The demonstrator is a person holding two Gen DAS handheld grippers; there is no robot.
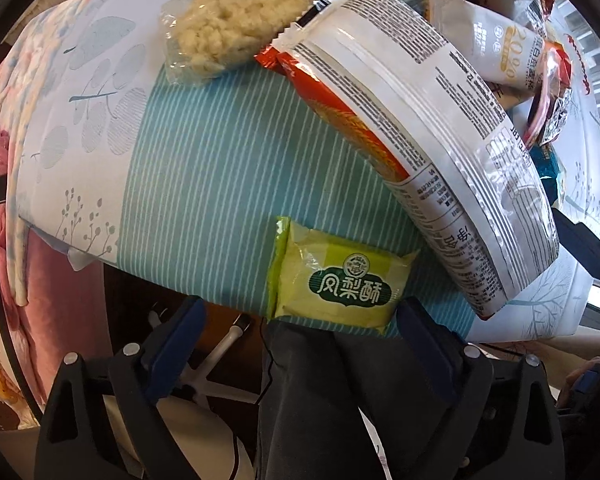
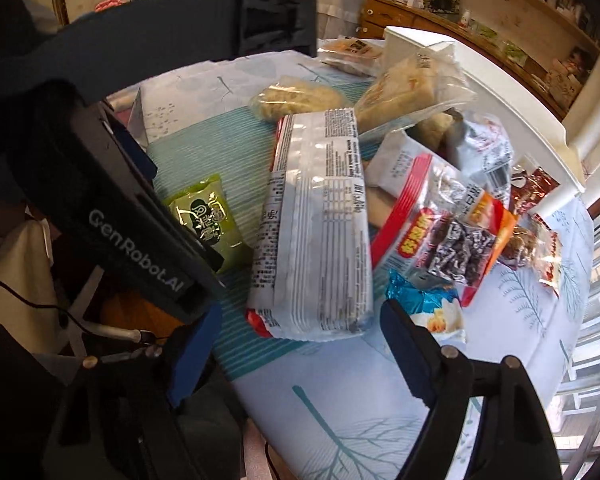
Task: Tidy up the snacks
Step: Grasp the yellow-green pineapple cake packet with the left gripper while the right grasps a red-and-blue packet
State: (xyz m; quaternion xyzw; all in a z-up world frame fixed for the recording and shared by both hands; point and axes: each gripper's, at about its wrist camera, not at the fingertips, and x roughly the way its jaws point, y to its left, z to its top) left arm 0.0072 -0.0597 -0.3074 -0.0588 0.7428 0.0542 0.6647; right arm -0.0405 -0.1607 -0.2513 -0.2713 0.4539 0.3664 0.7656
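Observation:
A small green pineapple-cake packet (image 1: 340,280) lies at the table's near edge, just ahead of my open left gripper (image 1: 300,320), between the lines of its fingers and untouched. It also shows in the right wrist view (image 2: 208,220), partly behind the left gripper body (image 2: 112,216). A large white and orange snack bag (image 1: 420,136) lies to its right. My right gripper (image 2: 300,356) is open and empty, just in front of that bag's near end (image 2: 316,240).
A clear rice-cake packet (image 1: 228,24) lies farther back. A heap of mixed snack packets (image 2: 452,216) and a blue-foil candy (image 2: 424,300) fill the right side, with a white container (image 2: 420,46) behind. The tablecloth edge (image 1: 172,280) drops to the floor and a chair base.

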